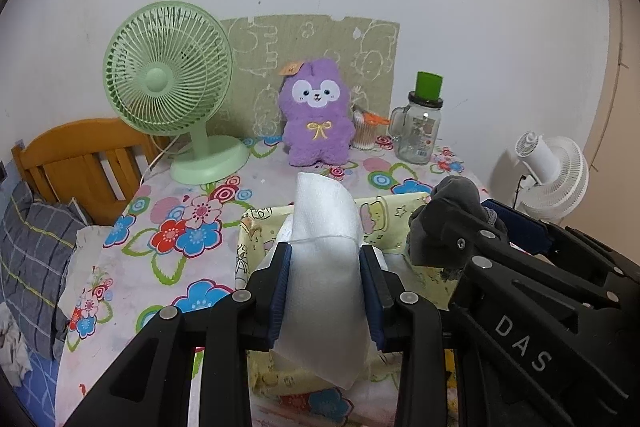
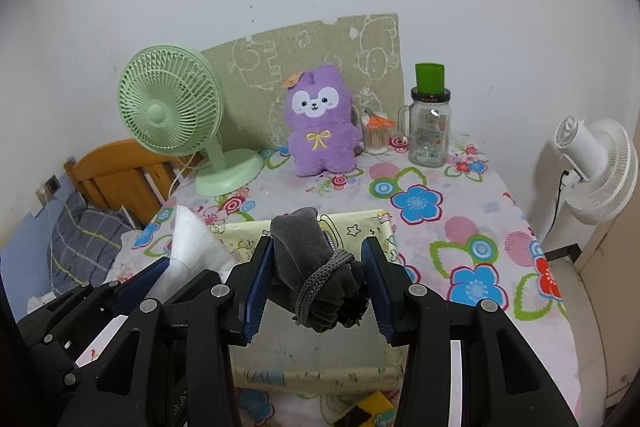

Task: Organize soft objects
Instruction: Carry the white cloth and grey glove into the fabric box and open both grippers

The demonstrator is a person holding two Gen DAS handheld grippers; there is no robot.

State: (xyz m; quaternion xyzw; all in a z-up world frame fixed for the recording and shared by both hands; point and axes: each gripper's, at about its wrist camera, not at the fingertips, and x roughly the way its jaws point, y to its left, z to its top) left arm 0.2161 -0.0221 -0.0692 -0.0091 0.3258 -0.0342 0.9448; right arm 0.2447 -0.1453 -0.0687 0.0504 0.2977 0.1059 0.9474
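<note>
2 grippers side by side over the desk, both loaded. The left gripper (image 1: 324,291) has its jaws clamped on a folded white cloth (image 1: 326,227), which stands up between the blue pads and hangs out below them. The right gripper (image 2: 318,285) is closed on a bundled grey cloth (image 2: 312,267) with a braided grey cord (image 2: 320,281) wrapped across it. Both loads hang right above the yellow cartoon-print fabric bin (image 2: 360,227), which sits at the near edge of the desk on the flowered tablecloth (image 2: 460,227). Along the far edge, against the wall: 1 green fan (image 1: 168,67) at the left corner, the purple plush toy (image 1: 316,115) in the middle, a tub of cotton swabs (image 2: 376,139) just beside it, then a glass jar with a green cap (image 2: 430,123) toward the right corner. Off the desk to the right stands a white fan (image 2: 592,167); to the left, a wooden bed frame (image 1: 80,163).
</note>
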